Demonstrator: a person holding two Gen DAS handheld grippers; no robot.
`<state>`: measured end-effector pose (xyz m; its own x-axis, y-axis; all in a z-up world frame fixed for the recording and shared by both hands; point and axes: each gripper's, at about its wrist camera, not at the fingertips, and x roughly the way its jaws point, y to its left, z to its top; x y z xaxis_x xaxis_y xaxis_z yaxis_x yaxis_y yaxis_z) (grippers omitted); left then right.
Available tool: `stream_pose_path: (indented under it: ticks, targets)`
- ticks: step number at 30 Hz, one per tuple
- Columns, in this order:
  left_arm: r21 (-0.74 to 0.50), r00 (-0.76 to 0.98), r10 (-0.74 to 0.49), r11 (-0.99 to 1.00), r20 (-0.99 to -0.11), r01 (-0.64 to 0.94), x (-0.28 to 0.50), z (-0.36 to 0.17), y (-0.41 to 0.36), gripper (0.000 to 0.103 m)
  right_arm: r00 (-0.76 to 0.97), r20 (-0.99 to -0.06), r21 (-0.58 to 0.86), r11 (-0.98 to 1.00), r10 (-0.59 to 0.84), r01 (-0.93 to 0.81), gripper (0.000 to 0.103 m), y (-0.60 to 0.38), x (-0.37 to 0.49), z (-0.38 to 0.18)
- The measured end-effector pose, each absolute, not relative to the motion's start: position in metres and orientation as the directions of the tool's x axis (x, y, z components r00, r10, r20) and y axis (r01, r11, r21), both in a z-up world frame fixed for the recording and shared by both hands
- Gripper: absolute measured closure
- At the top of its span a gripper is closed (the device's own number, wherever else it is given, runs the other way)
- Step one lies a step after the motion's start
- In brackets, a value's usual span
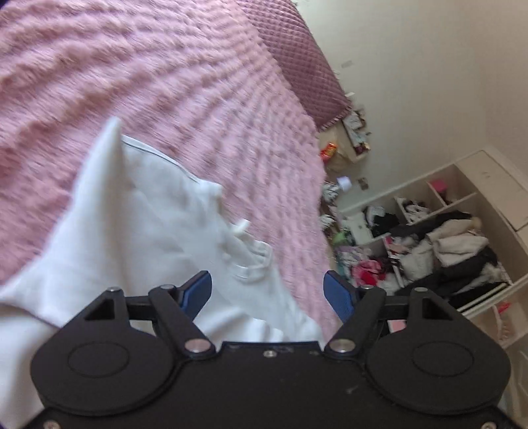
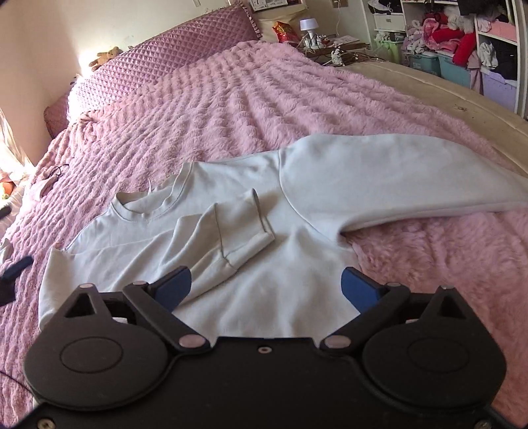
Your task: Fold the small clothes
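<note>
A white long-sleeved top (image 2: 297, 211) lies face up on the pink fluffy bedspread (image 2: 231, 109). Its left sleeve (image 2: 227, 237) is folded over the chest, cuff up. Its right sleeve (image 2: 396, 184) stretches out flat to the right. My right gripper (image 2: 265, 287) is open and empty, just above the top's lower hem. My left gripper (image 1: 267, 293) is open and empty above the same white top (image 1: 158, 231), near its folded cuff (image 1: 250, 260). The left wrist view is motion-blurred.
A quilted purple headboard cushion (image 2: 158, 62) lines the far end of the bed. A nightstand with a small lamp (image 2: 308, 26) stands beyond it. White shelves stuffed with clothes (image 1: 445, 241) stand to the right. The bare mattress edge (image 2: 445, 95) runs along the right side.
</note>
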<state>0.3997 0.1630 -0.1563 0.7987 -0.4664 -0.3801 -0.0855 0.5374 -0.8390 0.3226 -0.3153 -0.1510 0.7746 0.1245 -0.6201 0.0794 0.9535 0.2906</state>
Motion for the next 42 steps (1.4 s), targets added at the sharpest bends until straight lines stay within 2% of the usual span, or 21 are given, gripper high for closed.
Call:
stream_pose_path:
  ticks: [3,5,6,10,11,12,13,14,18,20,23,26,30,32,33,35,38,42]
  targets:
    - [-0.791,0.807,-0.376,0.588,-0.456,-0.173,0.385,-0.172,0.207,0.027,0.773,-0.611,0.363,0.929,0.174,0.078,0.011,-0.318,0.354,-0.165]
    - [-0.767,0.794,-0.349,0.605,-0.498,-0.215,0.376,-0.184,0.226,0.027,0.733,-0.651,0.438,0.887,0.198,0.149,0.025,-0.321,0.377,-0.181]
    - [-0.757,0.786,-0.339,0.609,-0.517,-0.236,0.376,-0.189,0.234,0.027,0.716,-0.670,0.460,0.866,0.197,0.193,0.028,-0.321,0.386,-0.189]
    - [-0.747,0.769,-0.347,0.620,-0.537,-0.241,0.345,-0.199,0.247,0.027,0.724,-0.663,0.532,0.800,0.188,0.279,0.031,-0.321,0.406,-0.207]
    - [-0.743,0.768,-0.346,0.624,-0.539,-0.241,0.338,-0.198,0.245,0.027,0.729,-0.659,0.543,0.789,0.187,0.288,0.039,-0.322,0.410,-0.208]
    - [-0.743,0.766,-0.350,0.626,-0.539,-0.236,0.331,-0.200,0.244,0.025,0.726,-0.663,0.542,0.786,0.182,0.298,0.051,-0.320,0.414,-0.207]
    - [-0.741,0.763,-0.353,0.629,-0.541,-0.235,0.327,-0.202,0.242,0.025,0.719,-0.666,0.543,0.790,0.198,0.285,0.090,-0.318,0.419,-0.206]
    - [-0.739,0.757,-0.355,0.629,-0.548,-0.241,0.323,-0.203,0.241,0.025,0.708,-0.673,0.545,0.791,0.216,0.277,0.096,-0.318,0.422,-0.202]
    - [-0.781,0.754,-0.396,0.577,-0.524,-0.240,0.310,-0.208,0.235,0.022,0.794,-0.577,0.570,0.791,0.192,0.223,0.097,-0.332,0.401,-0.166]
    - [-0.803,0.755,-0.412,0.544,-0.510,-0.245,0.309,-0.214,0.233,0.022,0.811,-0.562,0.564,0.793,0.163,0.232,0.097,-0.342,0.388,-0.160]
    - [-0.822,0.759,-0.404,0.489,-0.511,-0.293,0.314,-0.232,0.226,0.022,0.778,-0.625,0.473,0.824,0.064,0.312,0.096,-0.355,0.383,-0.173]
    - [-0.852,0.772,-0.402,0.404,-0.493,-0.333,0.316,-0.250,0.224,0.022,0.738,-0.661,0.536,0.774,0.138,0.336,0.095,-0.371,0.383,-0.199]
    - [-0.859,0.798,-0.359,0.367,-0.484,-0.357,0.304,-0.244,0.221,0.022,0.743,-0.652,0.538,0.780,0.147,0.318,0.093,-0.369,0.375,-0.203]
    - [-0.859,0.819,-0.325,0.376,-0.474,-0.348,0.292,-0.232,0.219,0.021,0.736,-0.661,0.509,0.808,0.147,0.295,0.089,-0.365,0.374,-0.200]
    - [-0.864,0.824,-0.330,0.377,-0.461,-0.333,0.288,-0.229,0.217,0.017,0.734,-0.662,0.505,0.814,0.152,0.287,0.088,-0.364,0.374,-0.200]
    - [-0.854,0.813,-0.331,0.388,-0.479,-0.346,0.289,-0.228,0.211,0.017,0.727,-0.669,0.499,0.819,0.157,0.282,0.083,-0.363,0.377,-0.201]
    - [-0.837,0.798,-0.326,0.409,-0.507,-0.364,0.293,-0.232,0.206,0.017,0.728,-0.669,0.496,0.819,0.150,0.288,0.083,-0.362,0.377,-0.203]
    - [-0.842,0.806,-0.321,0.402,-0.497,-0.359,0.309,-0.230,0.202,0.017,0.727,-0.671,0.497,0.818,0.149,0.291,0.081,-0.361,0.377,-0.204]
